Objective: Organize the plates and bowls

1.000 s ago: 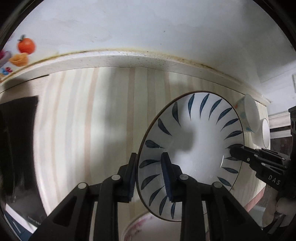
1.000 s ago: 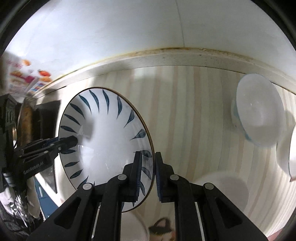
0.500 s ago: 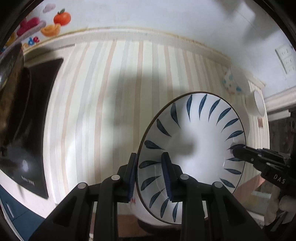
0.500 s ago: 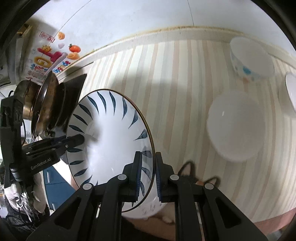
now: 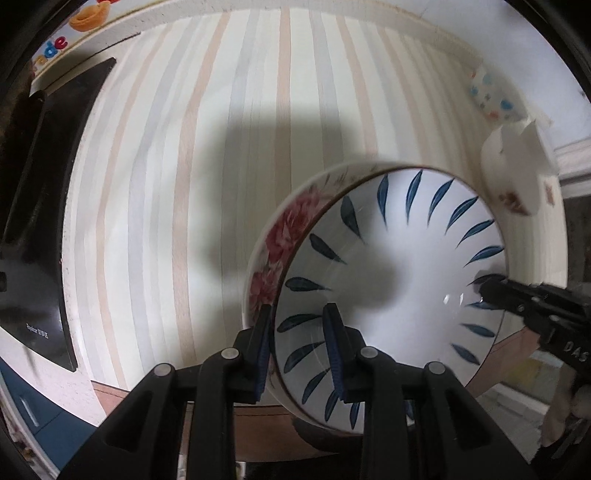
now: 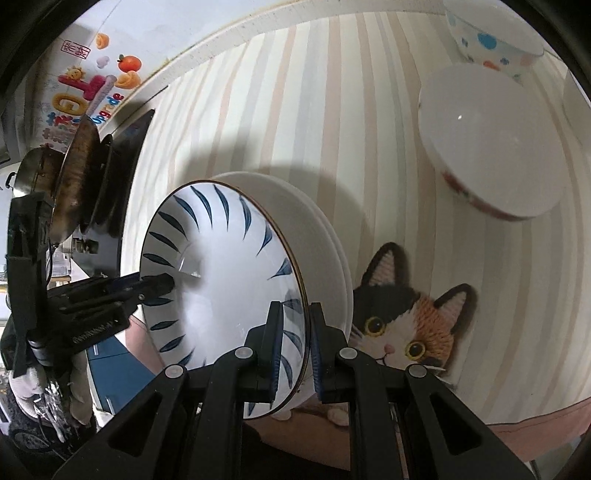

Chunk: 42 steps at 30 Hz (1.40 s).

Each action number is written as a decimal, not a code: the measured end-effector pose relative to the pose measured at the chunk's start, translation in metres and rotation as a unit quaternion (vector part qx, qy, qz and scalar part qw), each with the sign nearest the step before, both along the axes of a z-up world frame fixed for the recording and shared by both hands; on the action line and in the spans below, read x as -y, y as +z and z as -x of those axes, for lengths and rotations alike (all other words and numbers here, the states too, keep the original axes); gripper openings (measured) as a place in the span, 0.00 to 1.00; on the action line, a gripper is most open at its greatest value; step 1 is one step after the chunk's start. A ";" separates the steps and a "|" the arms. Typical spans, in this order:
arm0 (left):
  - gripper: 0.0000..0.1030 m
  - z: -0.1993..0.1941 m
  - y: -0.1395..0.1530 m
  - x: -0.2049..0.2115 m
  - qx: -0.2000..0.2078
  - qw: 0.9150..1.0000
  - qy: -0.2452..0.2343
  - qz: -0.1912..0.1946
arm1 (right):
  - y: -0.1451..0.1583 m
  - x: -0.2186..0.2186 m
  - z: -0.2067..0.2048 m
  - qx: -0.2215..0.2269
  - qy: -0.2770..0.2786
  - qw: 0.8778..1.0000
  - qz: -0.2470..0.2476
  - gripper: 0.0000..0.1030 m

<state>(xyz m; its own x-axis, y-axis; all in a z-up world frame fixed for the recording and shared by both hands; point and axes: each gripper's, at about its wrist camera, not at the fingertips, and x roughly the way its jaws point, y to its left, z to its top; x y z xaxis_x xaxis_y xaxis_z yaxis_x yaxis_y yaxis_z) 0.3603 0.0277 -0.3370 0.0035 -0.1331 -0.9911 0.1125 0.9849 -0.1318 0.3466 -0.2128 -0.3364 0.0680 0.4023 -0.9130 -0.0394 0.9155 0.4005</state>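
Over the near edge of the striped counter [image 6: 295, 122], the leaf-pattern plate [image 6: 225, 291] is carried by both grippers at once. Left gripper [image 5: 297, 347] pinches the rim on its side; right gripper [image 6: 293, 347] pinches the opposite rim, one finger on the face, one behind. Two-sided grip probably chosen because the plate is wide and glazed: a single rim pinch would let it swing or slip.

Plate sits directly over a stack of plates [image 6: 325, 243]: white rims show behind it in the right view, a rose-printed rim [image 5: 284, 243] in the left view. Cannot tell whether it is already resting on the stack or just above; left view is motion-blurred.

Judgement: step in hand is nesting this plate on the stack, like with like. Stack lies partly over a cat-face mat [image 6: 410, 317] at the near edge.

Bowls are kept apart toward the far right corner: a white bowl [image 6: 491, 147] and a dotted bowl [image 6: 491, 33], still separate, so bowl stacking appears not yet done. A dark stove [image 5: 48, 206] occupies the left edge.

Risk: releasing unevenly could tip the plate off-centre.
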 end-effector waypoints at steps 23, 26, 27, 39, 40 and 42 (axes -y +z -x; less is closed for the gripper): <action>0.24 0.005 -0.001 0.020 0.015 0.999 0.009 -0.038 | -0.021 0.001 -0.005 -0.013 0.002 1.000 -0.003 0.18; 0.24 0.006 -0.002 0.016 0.008 0.999 0.024 -0.034 | -0.018 -0.003 -0.006 -0.015 0.004 1.000 -0.004 0.24; 0.24 0.007 -0.002 0.016 0.006 0.999 0.030 -0.033 | -0.018 -0.004 -0.006 -0.017 0.004 1.000 -0.009 0.27; 0.25 0.018 0.010 0.011 0.014 0.996 0.072 -0.052 | -0.009 -0.017 -0.005 -0.015 0.012 1.000 0.021 0.37; 0.25 0.023 0.015 0.010 0.020 0.996 0.072 -0.055 | -0.004 -0.020 -0.003 -0.009 0.011 0.999 0.032 0.39; 0.25 0.027 0.026 0.010 0.038 0.995 0.070 -0.061 | 0.004 -0.024 0.001 0.007 0.008 0.998 0.055 0.53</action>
<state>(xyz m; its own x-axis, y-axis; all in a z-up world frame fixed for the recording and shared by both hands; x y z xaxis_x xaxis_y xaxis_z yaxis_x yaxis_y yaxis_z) 0.3330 0.0179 -0.3114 0.0891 -0.0049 -0.9960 -0.0214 0.9997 -0.0068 0.3459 -0.1883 -0.3320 0.0747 0.3015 -0.9505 -0.0586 0.9529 0.2976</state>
